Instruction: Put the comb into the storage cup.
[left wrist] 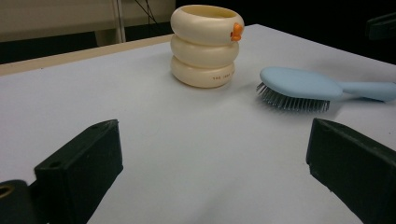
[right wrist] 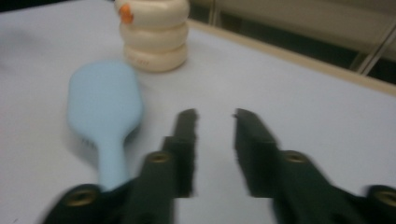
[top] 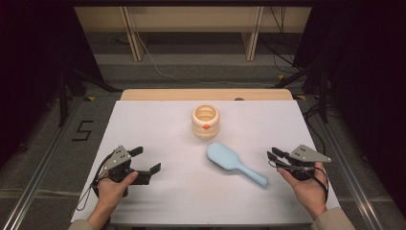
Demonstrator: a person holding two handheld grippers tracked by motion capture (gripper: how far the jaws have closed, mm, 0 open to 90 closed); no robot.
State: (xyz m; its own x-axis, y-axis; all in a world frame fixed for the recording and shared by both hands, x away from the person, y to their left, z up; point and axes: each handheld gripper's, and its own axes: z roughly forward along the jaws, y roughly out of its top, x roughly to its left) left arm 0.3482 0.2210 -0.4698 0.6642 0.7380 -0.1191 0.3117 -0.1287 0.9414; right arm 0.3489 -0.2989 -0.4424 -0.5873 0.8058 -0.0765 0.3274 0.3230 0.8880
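A cream holder made of three stacked rings point(top: 205, 122) with a small orange knob stands upright at the table's middle back. A light blue hairbrush point(top: 234, 163) lies bristles down in front of it, with its handle pointing to the front right. My left gripper point(top: 147, 159) rests near the front left, jaws wide apart and holding nothing. In its view the holder point(left wrist: 204, 44) and brush point(left wrist: 301, 84) lie ahead. My right gripper point(top: 273, 158) hovers just right of the brush handle, jaws a small gap apart and holding nothing. Its blurred view has the brush point(right wrist: 105, 100) at left and the holder point(right wrist: 154, 35) beyond.
The white table top point(top: 158, 129) has a wooden strip point(top: 206, 94) along its back edge. Beyond it stand pale furniture legs point(top: 131, 33) with cables on the floor. A floor mark "5" point(top: 82, 130) lies to the left, and metal rails run along both sides.
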